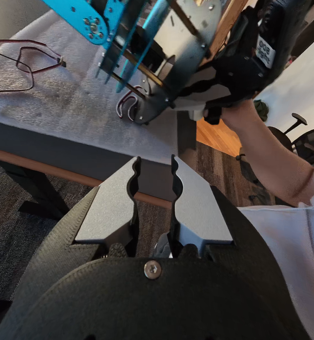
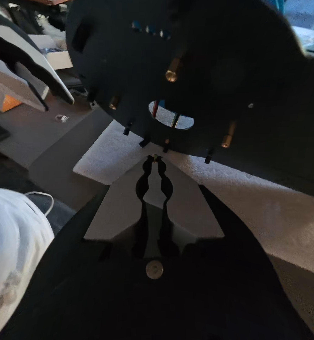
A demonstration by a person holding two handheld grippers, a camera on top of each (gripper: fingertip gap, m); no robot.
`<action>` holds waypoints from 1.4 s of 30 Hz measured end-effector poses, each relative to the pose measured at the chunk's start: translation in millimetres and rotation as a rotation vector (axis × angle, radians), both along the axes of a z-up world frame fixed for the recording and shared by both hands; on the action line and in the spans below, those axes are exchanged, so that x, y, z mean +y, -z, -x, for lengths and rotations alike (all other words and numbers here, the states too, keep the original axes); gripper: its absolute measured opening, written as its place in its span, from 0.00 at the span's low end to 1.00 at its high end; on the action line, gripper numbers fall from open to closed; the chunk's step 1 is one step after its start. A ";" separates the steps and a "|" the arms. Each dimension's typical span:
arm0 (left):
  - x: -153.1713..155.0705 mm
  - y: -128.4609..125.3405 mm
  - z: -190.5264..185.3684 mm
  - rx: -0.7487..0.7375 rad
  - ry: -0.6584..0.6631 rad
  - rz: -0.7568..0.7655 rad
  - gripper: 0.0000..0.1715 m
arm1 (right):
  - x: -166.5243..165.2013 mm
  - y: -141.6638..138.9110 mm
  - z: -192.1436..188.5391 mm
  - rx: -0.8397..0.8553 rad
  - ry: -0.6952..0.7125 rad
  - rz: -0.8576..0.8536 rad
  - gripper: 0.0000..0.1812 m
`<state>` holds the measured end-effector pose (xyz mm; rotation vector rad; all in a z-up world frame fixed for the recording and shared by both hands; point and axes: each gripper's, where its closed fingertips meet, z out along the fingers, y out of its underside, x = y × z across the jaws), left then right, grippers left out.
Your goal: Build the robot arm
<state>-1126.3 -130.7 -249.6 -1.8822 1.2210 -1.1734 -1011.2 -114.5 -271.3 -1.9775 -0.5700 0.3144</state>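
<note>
The desk (image 1: 47,103), covered in pale grey felt, is the landmark. Above its near right corner hangs a tilted chassis of grey metal plates (image 1: 180,55) with blue brackets (image 1: 90,22) and brass standoffs (image 2: 171,73); its dark underside blocks most of the right wrist view. The right hand-held gripper (image 2: 154,158) is nearly closed at the plate's edge, pinching a tiny brass-coloured part (image 2: 154,157). The left hand-held gripper (image 1: 155,161) hovers off the desk's front edge, parted narrowly and empty. Thin red-and-black wires (image 1: 23,60) lie at the desk's far left.
</note>
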 end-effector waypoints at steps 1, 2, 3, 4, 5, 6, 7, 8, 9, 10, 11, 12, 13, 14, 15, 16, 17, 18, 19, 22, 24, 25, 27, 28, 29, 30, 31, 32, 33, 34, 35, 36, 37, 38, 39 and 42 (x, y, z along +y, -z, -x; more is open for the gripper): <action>7.8 1.8 -0.9 0.000 -0.006 0.004 0.17 | 1.1 0.7 1.9 0.020 0.030 0.006 0.02; 16.6 3.4 -2.2 -0.001 -0.012 0.008 0.17 | 2.0 1.0 4.1 0.040 0.052 0.007 0.02; 26.1 4.2 -3.7 -0.005 -0.019 0.013 0.17 | 2.9 1.8 4.4 0.052 0.075 0.007 0.03; 35.3 3.9 -6.0 -0.017 -0.022 0.020 0.17 | 3.8 2.5 4.0 0.058 0.094 0.005 0.03; 43.1 2.8 -8.9 -0.033 -0.018 0.028 0.17 | 4.4 2.4 3.2 0.067 0.111 0.001 0.03; 50.3 1.6 -12.0 -0.050 -0.010 0.033 0.17 | 5.1 1.8 0.9 0.079 0.134 0.000 0.03; 57.4 1.5 -14.7 -0.059 -0.002 0.030 0.17 | 5.3 0.8 -1.8 0.094 0.157 -0.001 0.03; 64.3 2.9 -17.0 -0.061 0.005 0.020 0.17 | 4.9 -0.7 -3.8 0.110 0.174 -0.002 0.03; 70.8 5.5 -19.1 -0.054 0.013 0.006 0.17 | 4.2 -2.2 -6.5 0.122 0.192 -0.002 0.03; 77.3 9.5 -20.6 -0.036 0.015 -0.006 0.17 | 3.5 -3.3 -9.8 0.127 0.214 -0.001 0.03; 83.0 13.3 -21.9 -0.013 0.014 -0.014 0.17 | 2.6 -4.5 -12.9 0.126 0.232 0.001 0.03; 86.3 14.9 -23.8 0.002 0.020 -0.020 0.17 | 1.7 -5.9 -15.0 0.122 0.247 0.002 0.03; 87.3 14.8 -26.5 0.010 0.035 -0.031 0.18 | 0.9 -7.0 -16.8 0.112 0.259 0.006 0.03; 87.9 14.2 -29.4 0.018 0.049 -0.048 0.19 | 0.5 -6.9 -18.9 0.096 0.274 0.014 0.03; 88.3 13.9 -32.5 0.029 0.061 -0.072 0.20 | 0.2 -6.6 -20.7 0.077 0.288 0.022 0.03; 88.2 14.2 -36.0 0.043 0.072 -0.096 0.21 | 0.1 -6.3 -21.7 0.061 0.298 0.028 0.03; 87.7 15.2 -39.9 0.058 0.083 -0.117 0.23 | 0.3 -6.3 -21.8 0.049 0.305 0.030 0.03; 86.8 16.9 -44.5 0.074 0.093 -0.135 0.24 | 0.5 -6.2 -21.0 0.043 0.308 0.031 0.03; 87.3 19.2 -49.4 0.089 0.094 -0.156 0.25 | 0.8 -5.3 -19.8 0.039 0.309 0.035 0.03; 90.1 27.8 -64.2 0.143 0.081 -0.202 0.35 | 1.1 1.4 -16.6 0.016 0.309 0.056 0.03; 92.1 35.1 -71.7 0.185 0.063 -0.214 0.44 | 0.8 5.4 -15.9 -0.009 0.306 0.064 0.03; 93.2 37.7 -75.0 0.199 0.050 -0.220 0.48 | 0.5 6.6 -16.0 -0.019 0.305 0.065 0.03; 93.7 40.9 -80.9 0.212 0.034 -0.220 0.51 | 0.0 6.5 -17.3 -0.031 0.304 0.057 0.03; 93.8 41.8 -83.5 0.215 0.028 -0.216 0.52 | -0.4 6.0 -18.1 -0.030 0.303 0.053 0.03; 94.5 42.7 -85.5 0.220 0.020 -0.215 0.53 | -0.8 5.4 -19.0 -0.024 0.303 0.050 0.03; 95.4 43.2 -86.9 0.227 0.012 -0.218 0.53 | -1.2 4.7 -20.2 -0.016 0.304 0.046 0.03; 96.3 43.8 -87.9 0.239 0.007 -0.228 0.53 | -1.7 3.8 -21.6 -0.009 0.305 0.041 0.03; 97.1 45.4 -88.2 0.259 0.006 -0.245 0.53 | -2.2 2.8 -23.0 -0.002 0.306 0.034 0.03; 97.5 46.9 -88.4 0.281 0.006 -0.266 0.53 | -2.7 1.8 -24.4 0.007 0.306 0.028 0.03; 97.2 48.1 -88.6 0.299 0.006 -0.283 0.55 | -3.3 1.1 -25.9 0.015 0.307 0.022 0.03; 97.2 49.4 -88.8 0.315 0.002 -0.300 0.54 | -3.8 0.6 -27.5 0.022 0.308 0.018 0.03; 97.9 49.9 -88.9 0.327 -0.005 -0.322 0.55 | -4.4 0.0 -29.0 0.028 0.309 0.012 0.03; 99.6 49.7 -88.6 0.334 -0.016 -0.339 0.57 | -4.9 -0.7 -30.5 0.035 0.309 0.005 0.03; 102.1 49.6 -87.8 0.345 -0.027 -0.350 0.60 | -5.3 -1.6 -31.7 0.042 0.309 -0.002 0.03; 104.3 49.8 -86.9 0.357 -0.037 -0.354 0.62 | -5.7 -2.4 -32.3 0.050 0.308 -0.007 0.03; 104.8 48.8 -86.2 0.375 -0.042 -0.377 0.60 | -5.1 -5.6 -32.4 0.064 0.299 -0.025 0.03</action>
